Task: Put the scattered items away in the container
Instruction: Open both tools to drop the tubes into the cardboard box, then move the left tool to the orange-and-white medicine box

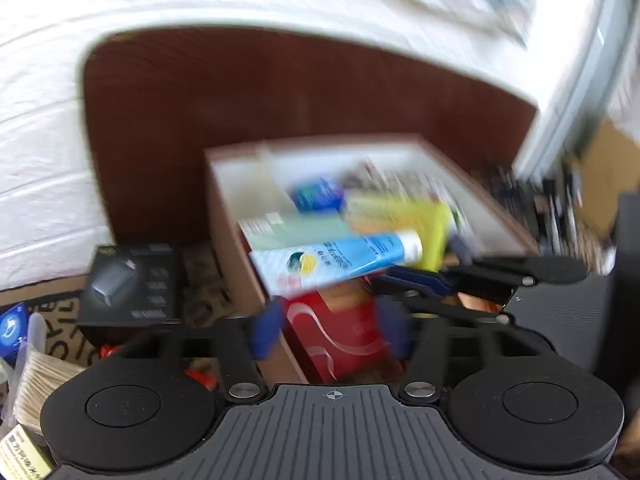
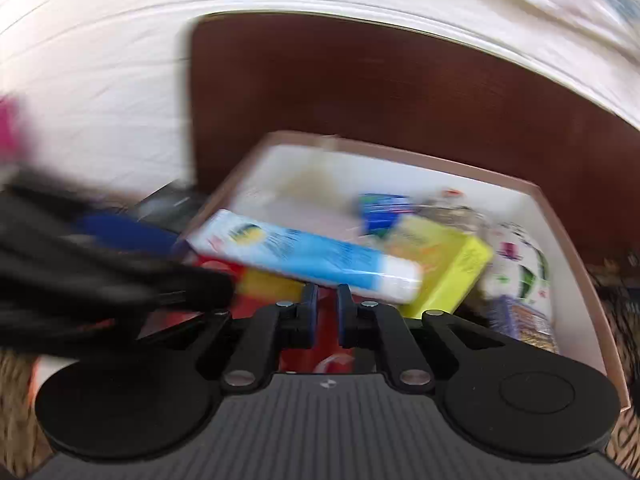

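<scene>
A shallow box with a brown rim (image 1: 224,216) (image 2: 536,192) holds several items. A blue and white tube (image 1: 340,258) (image 2: 316,260) lies on top of a red box (image 1: 340,336) (image 2: 304,356) and a yellow pack (image 1: 416,216) (image 2: 444,264). My left gripper (image 1: 330,326) is open over the red box at the container's near end, its fingers (image 1: 266,330) blurred. My right gripper (image 2: 324,312) hangs over the container just below the tube, its blue pads nearly together with nothing between them; it also shows in the left wrist view (image 1: 416,280).
A black carton (image 1: 132,284) stands left of the container on a patterned mat (image 1: 208,280). A bundle of cotton swabs (image 1: 40,384) and a blue packet (image 1: 12,328) lie at the far left. A brown headboard (image 1: 280,92) and white bedding (image 1: 40,140) lie behind.
</scene>
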A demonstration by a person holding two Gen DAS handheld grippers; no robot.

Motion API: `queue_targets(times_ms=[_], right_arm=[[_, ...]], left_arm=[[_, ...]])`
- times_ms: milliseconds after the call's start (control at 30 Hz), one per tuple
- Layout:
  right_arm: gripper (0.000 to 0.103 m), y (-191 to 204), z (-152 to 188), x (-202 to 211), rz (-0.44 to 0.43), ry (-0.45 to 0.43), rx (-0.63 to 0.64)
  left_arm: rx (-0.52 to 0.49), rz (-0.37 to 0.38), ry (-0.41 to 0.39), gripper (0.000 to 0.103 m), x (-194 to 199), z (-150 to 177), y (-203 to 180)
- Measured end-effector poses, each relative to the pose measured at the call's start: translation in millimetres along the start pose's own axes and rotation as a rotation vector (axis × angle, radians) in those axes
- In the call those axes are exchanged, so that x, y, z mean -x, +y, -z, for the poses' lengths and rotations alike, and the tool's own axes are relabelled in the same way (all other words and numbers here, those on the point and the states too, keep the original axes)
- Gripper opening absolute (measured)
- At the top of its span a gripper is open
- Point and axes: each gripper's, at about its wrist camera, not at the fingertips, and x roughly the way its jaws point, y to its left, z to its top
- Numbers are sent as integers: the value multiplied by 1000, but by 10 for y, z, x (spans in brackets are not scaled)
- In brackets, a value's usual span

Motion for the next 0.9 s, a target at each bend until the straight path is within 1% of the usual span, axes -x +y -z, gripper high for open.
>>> queue_targets(times_ms=[33, 100, 133, 200, 233, 300, 333, 367, 433, 533, 600, 700, 767, 900], right_arm=[[15, -65, -29, -34, 5, 5, -40], [15, -114, -22, 1, -33, -7, -64], [15, -101, -4, 43, -53, -16, -59], [15, -35, 20, 115, -58, -25, -33], [18, 10, 37, 156, -56, -28, -15], [34, 112, 71, 263, -55, -41, 19], [49, 161, 91, 326, -50, -54, 36], [60, 214, 111, 400, -37, -71, 58], [70, 337, 176, 587, -15, -120, 116], [75, 528, 305, 840, -6, -171, 187], [78, 638, 405, 959, -24, -189, 214], [81, 791, 611, 1084, -63, -191, 219], [82, 873, 778, 1112, -99, -166, 190], [82, 974, 1097, 1064, -203, -67, 93]], left_arm=[[13, 3, -8, 85, 19, -14, 36], [7, 18, -7, 88, 47, -24, 83], [-1, 14, -12, 89, 58, -16, 95], [-11, -8, -21, 91, 83, 7, 100], [-9, -14, -18, 91, 98, 24, 103], [1, -8, -5, 91, 154, 64, 111], [5, -12, -3, 91, 198, 95, 117], [5, -21, -7, 93, 264, 148, 124], [2, -28, -27, 96, 421, 267, 149], [27, -49, -36, 97, 644, 488, 226], [46, -57, -29, 97, 764, 644, 289], [72, -71, -14, 97, 883, 891, 395], [96, -74, 7, 97, 906, 1059, 465], [146, -65, 48, 97, 860, 1297, 573]])
